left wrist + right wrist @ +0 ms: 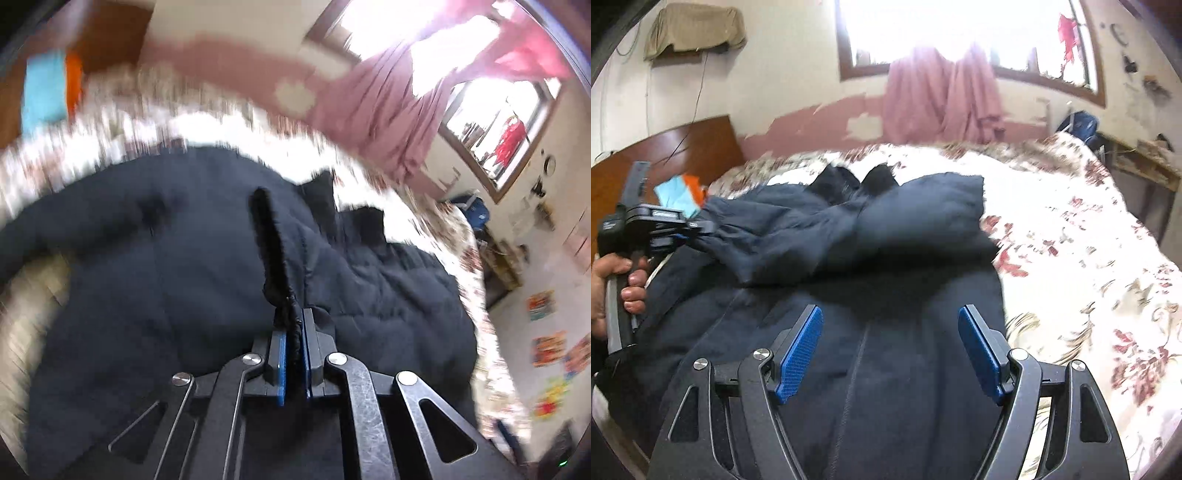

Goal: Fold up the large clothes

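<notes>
**Left clamp on jacket edge, right jaws apart over the body**

The bed (1089, 236) with its floral cover fills the scene; the dark padded jacket (849, 332) is spread across its near left part, one section already doubled over at the far side.

Handling, as judged: soft, bulky, quilted fill, so it is expected to slump and spring back rather than crease. Moderate weight, fabric likely a bit slick. Best taken at seams, hems or the trimmed edge, not at puffy panels.

The left gripper (293, 332) is clamped on a thin dark fuzzy edge of the jacket; in the right view it is seen at far left, gripped by a hand (617, 284). The right gripper (890, 347) is held apart above the jacket, nothing between the pads.

Hard to make out: left view is motion-blurred; which part is pinched (hood trim or collar) cannot be told. Sleeves are hidden; the near hem is cut off by the grippers.
</notes>
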